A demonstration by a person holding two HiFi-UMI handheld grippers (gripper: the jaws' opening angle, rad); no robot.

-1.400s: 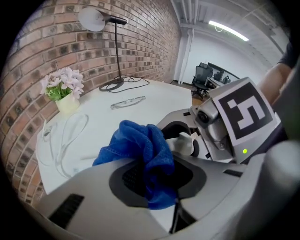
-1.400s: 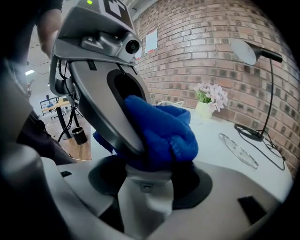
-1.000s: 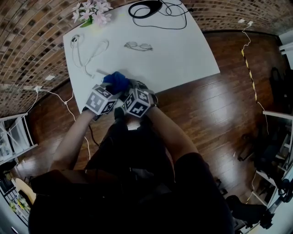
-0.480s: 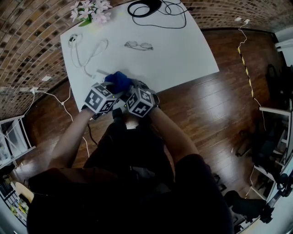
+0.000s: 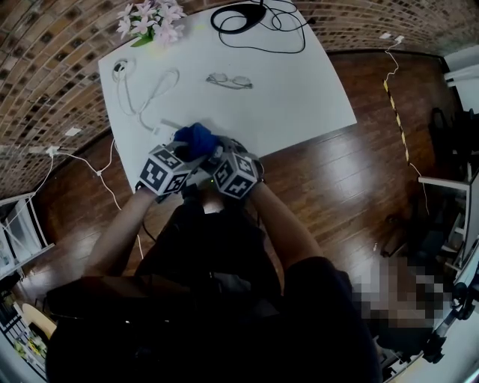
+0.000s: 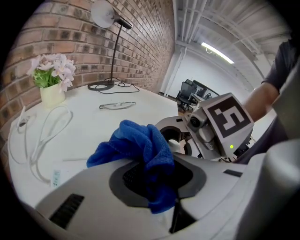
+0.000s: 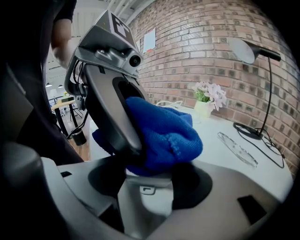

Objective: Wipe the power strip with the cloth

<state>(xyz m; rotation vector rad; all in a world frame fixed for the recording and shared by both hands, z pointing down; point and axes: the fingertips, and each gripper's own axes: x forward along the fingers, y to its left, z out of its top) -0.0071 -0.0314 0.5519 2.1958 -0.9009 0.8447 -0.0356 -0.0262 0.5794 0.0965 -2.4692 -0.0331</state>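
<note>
Head view, looking steeply down: a person stands at the near edge of a white table (image 5: 299, 82) on a dark wooden floor, holding a gripper in each hand. The left gripper (image 5: 187, 147) and right gripper (image 5: 217, 155) meet tip to tip just over the table's near edge, with a bunched blue cloth (image 5: 196, 138) between them. Farther back on the table lie a looping white cable (image 5: 146, 93), a pair of glasses (image 5: 228, 80), pink flowers (image 5: 150, 19) at the far left corner and a black lamp base (image 5: 238, 13) with its dark cord.

Left gripper view: the grey jaws are pressed onto the blue cloth, pinching a fold of it. The rest of the cloth bulges up and forward from the jaws. The right gripper, with its square-marker cube, sits just beyond the cloth on the right. The flowers and the lamp stand by a brick wall.

Right gripper view: the jaws stand wide and are closed on the end of a white power strip (image 7: 145, 199), which runs away from the camera. The cloth rests on top of the power strip, touching it, and one jaw of the left gripper presses into the cloth from the left.
</note>
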